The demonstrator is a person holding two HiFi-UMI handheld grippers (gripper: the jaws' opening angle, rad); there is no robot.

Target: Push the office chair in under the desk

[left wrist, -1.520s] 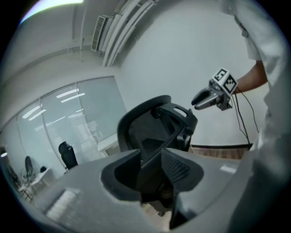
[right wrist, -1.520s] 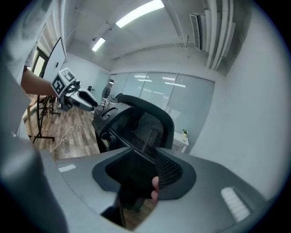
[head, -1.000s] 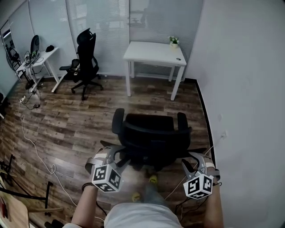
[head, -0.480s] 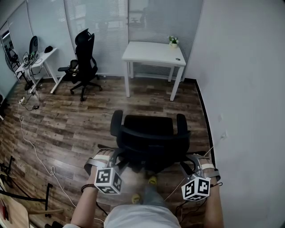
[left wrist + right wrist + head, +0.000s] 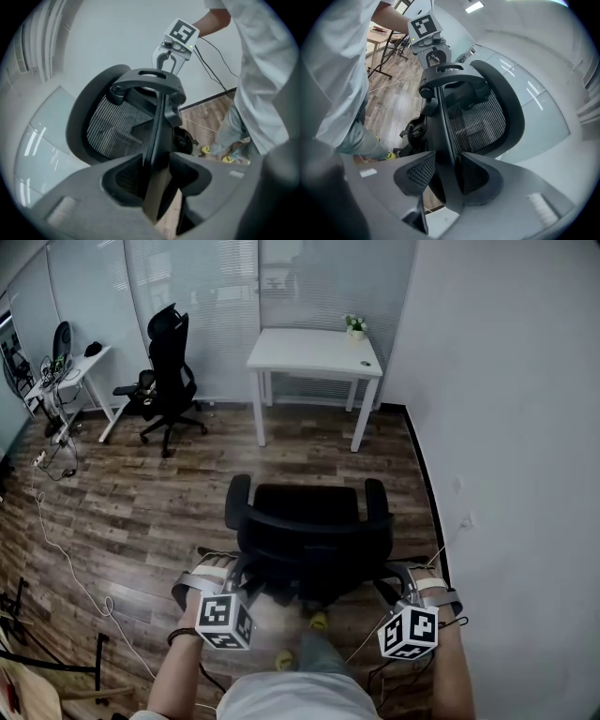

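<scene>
Since a second ago the left claw (image 5: 157,166) sinks slightly and its jaws have just been closing on the rim of the office chair (image 5: 314,531) between them, while the right claw (image 5: 445,164) draws inward from beside that chair until the rim stands between its jaws.

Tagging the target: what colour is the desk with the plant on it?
White, top and legs alike; the desk shows best in the head view.

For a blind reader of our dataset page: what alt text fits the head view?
From above, a person holds a black office chair by its backrest from behind, left gripper and right gripper clamped on its sides, the left jaws just closed tighter. Beyond, across wood floor, stands a white desk.
</scene>
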